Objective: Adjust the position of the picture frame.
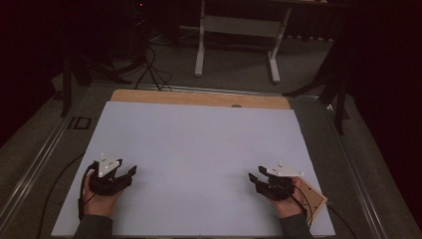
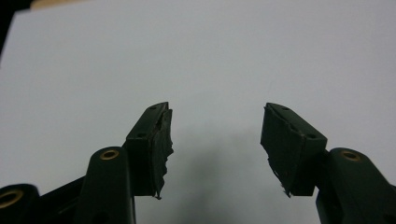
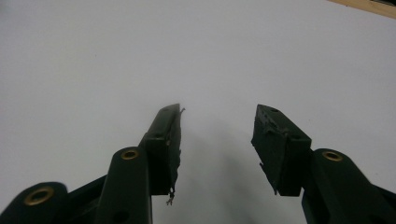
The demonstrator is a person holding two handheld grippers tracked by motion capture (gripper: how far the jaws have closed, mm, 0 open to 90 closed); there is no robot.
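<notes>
2 grippers parked at the near edge of a bare white sheet.

Left gripper and right gripper rest well apart — jaws released, gripping nothing; a thin wooden board lies under the right hand, behind its jaws.

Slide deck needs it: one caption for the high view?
Two hand-held grippers, left gripper and right gripper, rest open and empty on a white sheet over the table.
</notes>
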